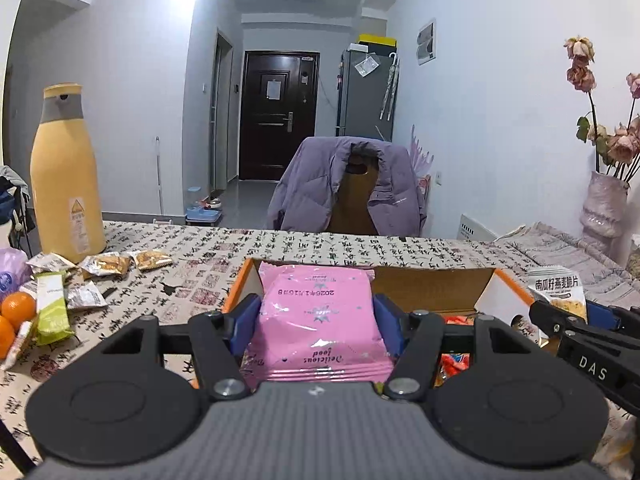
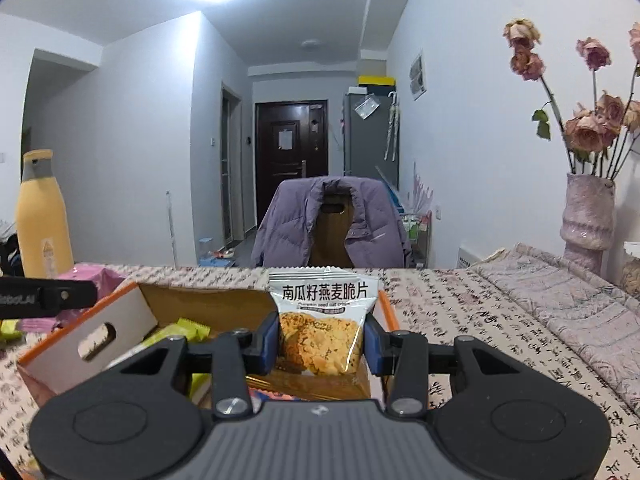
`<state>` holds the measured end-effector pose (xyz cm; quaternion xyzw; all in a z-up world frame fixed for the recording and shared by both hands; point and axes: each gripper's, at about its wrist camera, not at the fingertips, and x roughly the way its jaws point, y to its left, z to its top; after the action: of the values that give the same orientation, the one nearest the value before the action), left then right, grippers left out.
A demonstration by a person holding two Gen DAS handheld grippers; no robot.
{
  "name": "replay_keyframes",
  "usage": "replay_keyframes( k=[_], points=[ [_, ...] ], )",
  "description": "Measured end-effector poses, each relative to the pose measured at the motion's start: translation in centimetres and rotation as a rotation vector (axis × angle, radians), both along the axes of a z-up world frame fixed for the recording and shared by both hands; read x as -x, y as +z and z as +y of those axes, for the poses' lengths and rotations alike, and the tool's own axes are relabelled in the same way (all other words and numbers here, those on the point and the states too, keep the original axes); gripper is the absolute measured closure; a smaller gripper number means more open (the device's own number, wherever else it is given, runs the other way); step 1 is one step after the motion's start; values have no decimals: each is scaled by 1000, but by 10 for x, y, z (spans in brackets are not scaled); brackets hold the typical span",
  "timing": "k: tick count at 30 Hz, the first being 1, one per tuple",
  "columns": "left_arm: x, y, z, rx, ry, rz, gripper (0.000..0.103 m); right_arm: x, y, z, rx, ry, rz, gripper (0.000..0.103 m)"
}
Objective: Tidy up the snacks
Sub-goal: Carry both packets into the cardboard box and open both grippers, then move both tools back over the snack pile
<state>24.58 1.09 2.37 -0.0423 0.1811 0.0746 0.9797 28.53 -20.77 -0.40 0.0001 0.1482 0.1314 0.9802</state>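
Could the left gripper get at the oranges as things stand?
Probably not yet: the left gripper has its jaws closed on a pink snack packet over the cardboard box. The oranges lie uncovered at its left, so dropping the packet would free it.

Pink packet (image 1: 316, 320) and oat-crisp packet (image 2: 322, 328) above open box (image 1: 432, 276).

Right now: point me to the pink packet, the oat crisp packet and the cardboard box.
pink packet (image 1: 316, 312), left wrist view, middle of its printed face.
oat crisp packet (image 2: 322, 336), right wrist view, clear window over the crisps.
cardboard box (image 1: 432, 280), left wrist view, inside of its far wall.
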Motion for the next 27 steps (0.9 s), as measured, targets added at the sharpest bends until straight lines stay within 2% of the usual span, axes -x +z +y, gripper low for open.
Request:
replay_keyframes(
  k=[4,9,10,11,14,15,19,27],
  points=[
    [-4,-10,0,-23,-14,13,40,-6,-7,-1,-2,15,53,62],
    [-5,-17,7,-4,-14,21,40,-10,-13,0,3,15,78,60],
    [-6,-18,9,3,-12,20,40,-9,-13,-1,0,14,75,49],
    [-6,-18,10,8,-9,15,37,-8,-13,-2,-5,11,73,34],
    [0,-17,12,21,-3,-18,13,-6,-13,-5,-24,3,59,3],
    [2,-16,11,19,0,-29,4,-5,-13,-6,-29,1,58,0],
    [7,-13,12,21,2,-67,0,-2,-13,-7,-42,-2,55,0],
    [10,-12,18,66,1,-60,0,3,-8,-9,-48,-8,54,0]
  ],
)
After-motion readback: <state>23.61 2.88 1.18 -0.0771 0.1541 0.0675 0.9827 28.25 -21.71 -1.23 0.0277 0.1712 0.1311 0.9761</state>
